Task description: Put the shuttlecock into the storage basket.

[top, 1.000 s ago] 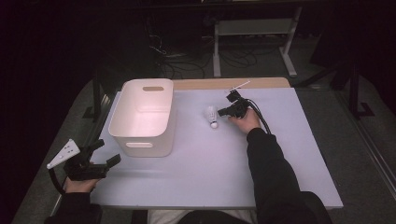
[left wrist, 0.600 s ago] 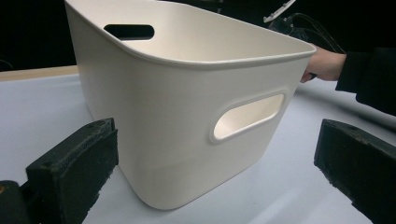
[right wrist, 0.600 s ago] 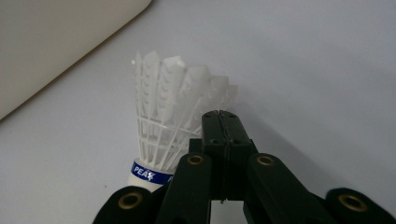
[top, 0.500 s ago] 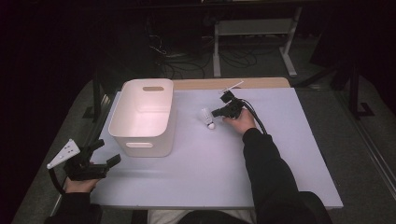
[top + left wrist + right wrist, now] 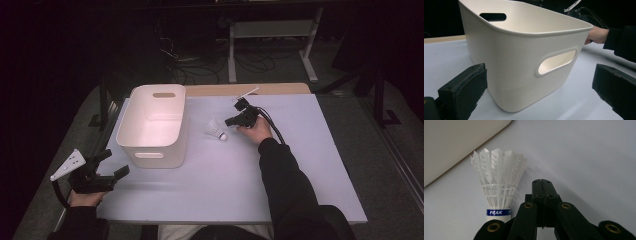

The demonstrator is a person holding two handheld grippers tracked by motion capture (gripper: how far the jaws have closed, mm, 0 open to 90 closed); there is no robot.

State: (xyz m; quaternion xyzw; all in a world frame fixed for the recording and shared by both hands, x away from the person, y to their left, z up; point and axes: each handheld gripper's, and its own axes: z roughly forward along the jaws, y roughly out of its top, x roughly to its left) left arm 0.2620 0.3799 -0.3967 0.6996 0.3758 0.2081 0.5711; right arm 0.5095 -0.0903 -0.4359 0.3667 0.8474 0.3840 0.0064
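Right tongs (image 5: 543, 182) pressed together just beside the shuttlecock (image 5: 499, 185); left tongs (image 5: 111, 164) spread wide near the bin (image 5: 152, 125)

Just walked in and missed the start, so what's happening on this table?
A person sits at the table with tongs in each hand. The right tongs are shut with nothing between them, right beside a white shuttlecock lying on the mat, next to the white bin. The left tongs are open near the table's front left corner, facing the bin's handle side without touching it. The bin looks empty.
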